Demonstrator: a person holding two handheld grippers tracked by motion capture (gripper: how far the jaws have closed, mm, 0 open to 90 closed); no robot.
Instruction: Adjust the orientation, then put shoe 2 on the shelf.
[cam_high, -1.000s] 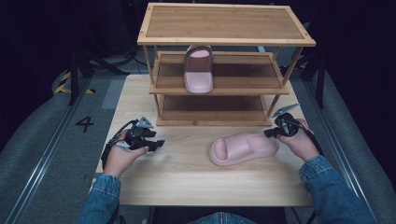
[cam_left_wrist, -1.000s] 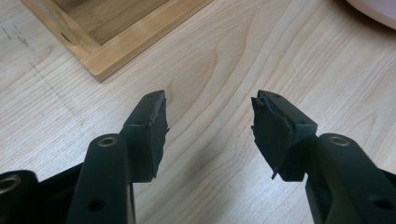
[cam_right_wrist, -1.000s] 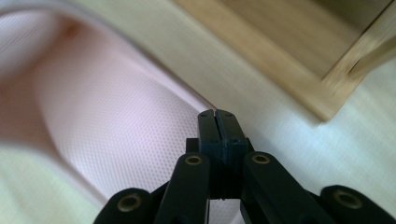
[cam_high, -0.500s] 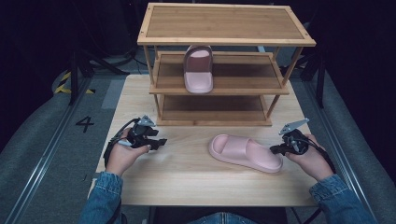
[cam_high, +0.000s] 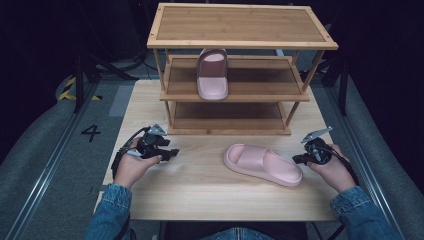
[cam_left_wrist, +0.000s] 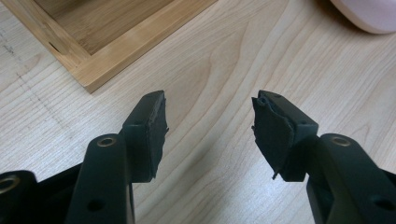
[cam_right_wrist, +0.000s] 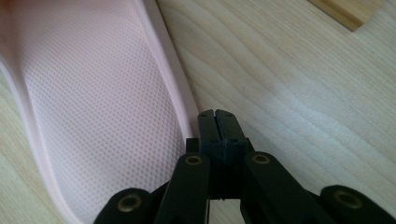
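Observation:
A pink slipper (cam_high: 262, 164) lies flat on the wooden table (cam_high: 200, 185), toe toward the left, heel toward the right front. My right gripper (cam_high: 297, 160) sits at its heel end. In the right gripper view the jaws are shut (cam_right_wrist: 217, 114) with nothing between them, just beside the slipper's raised rim (cam_right_wrist: 93, 116). My left gripper (cam_high: 172, 152) rests on the table to the left, open and empty (cam_left_wrist: 210, 121), and an edge of the slipper (cam_left_wrist: 369, 14) shows far off. A second pink slipper (cam_high: 212, 75) stands on the middle shelf of the rack (cam_high: 240, 22).
The three-tier bamboo rack stands at the back of the table; its bottom shelf corner (cam_left_wrist: 116, 51) is just ahead of the left jaws. Bare tabletop lies between the two grippers. Dark floor with a "4" marking (cam_high: 91, 132) is to the left.
The right gripper moved toward the person, and the slipper on the table swung its heel to the front right. In the last half second little moved. The left gripper stayed put.

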